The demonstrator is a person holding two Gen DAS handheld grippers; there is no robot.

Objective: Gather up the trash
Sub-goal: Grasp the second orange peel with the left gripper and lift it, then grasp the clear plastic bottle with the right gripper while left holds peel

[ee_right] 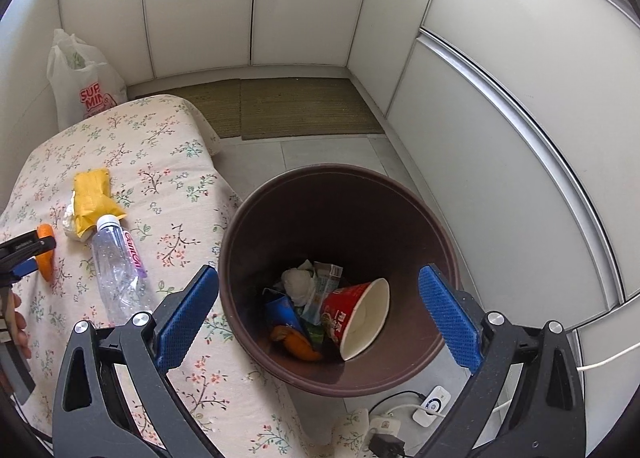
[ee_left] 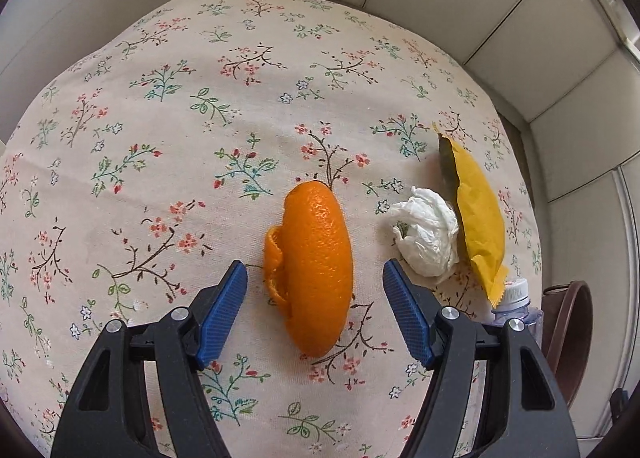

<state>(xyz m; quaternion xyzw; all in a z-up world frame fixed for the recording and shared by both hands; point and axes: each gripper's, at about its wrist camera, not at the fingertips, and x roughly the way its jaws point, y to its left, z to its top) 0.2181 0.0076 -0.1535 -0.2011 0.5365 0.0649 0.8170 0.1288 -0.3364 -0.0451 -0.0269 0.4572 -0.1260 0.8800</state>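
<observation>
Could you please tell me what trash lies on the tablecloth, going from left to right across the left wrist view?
orange peel → crumpled white tissue → yellow wrapper → plastic bottle, only its capped top showing at the table's right edge.

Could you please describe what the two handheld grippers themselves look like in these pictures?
Both match: the left gripper and right gripper have black plastic arms with triangular cut-outs, silver round bolts, and blue fingers with a finely textured gripping face. No cables or sleeves show.
</observation>
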